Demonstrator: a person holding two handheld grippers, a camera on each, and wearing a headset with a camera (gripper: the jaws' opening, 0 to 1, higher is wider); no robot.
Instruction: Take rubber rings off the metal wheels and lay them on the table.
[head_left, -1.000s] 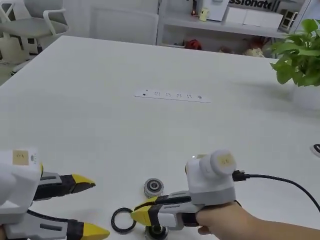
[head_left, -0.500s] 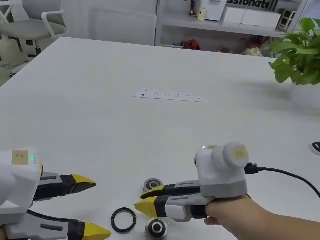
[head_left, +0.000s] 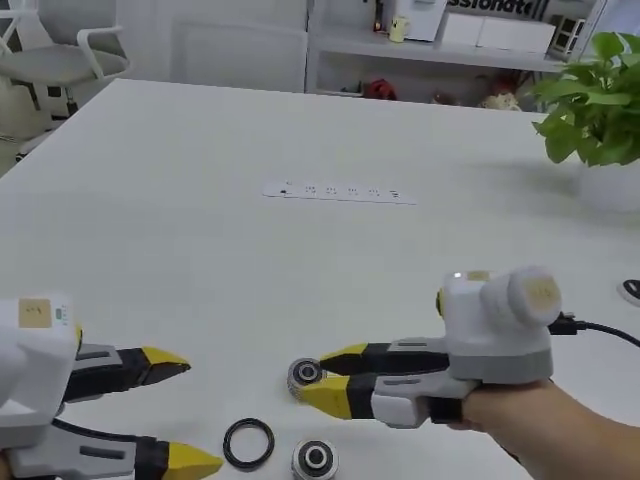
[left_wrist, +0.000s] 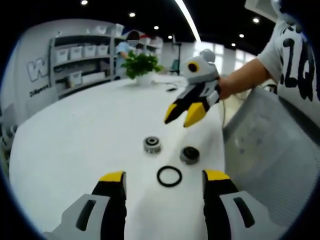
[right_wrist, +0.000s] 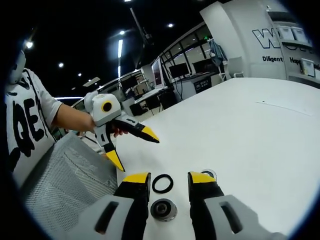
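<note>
Right gripper view catches the left gripper (right_wrist: 139, 154), jaws spread, near rubber ring (right_wrist: 162, 183).

The head view is bright and even, lit softly from overhead. The white table (head_left: 200, 250) carries no hard glare. A pale, soft-edged shadow lies on it below the plant (head_left: 595, 95) at two o'clock. The shelves (head_left: 440, 45) at twelve o'clock are a little soft.

Both gripper views are dimmer, their ceilings near black and dotted with small downlights. A strip light (left_wrist: 187, 20) burns white at one o'clock in the left gripper view, and a second strip light (right_wrist: 120, 47) at eleven o'clock in the right gripper view. Fisheye distortion bows the table's edge and stretches whatever sits toward the edges. The left gripper (left_wrist: 164, 175) and the right gripper (right_wrist: 168, 177) loom large and slightly soft at six o'clock.
</note>
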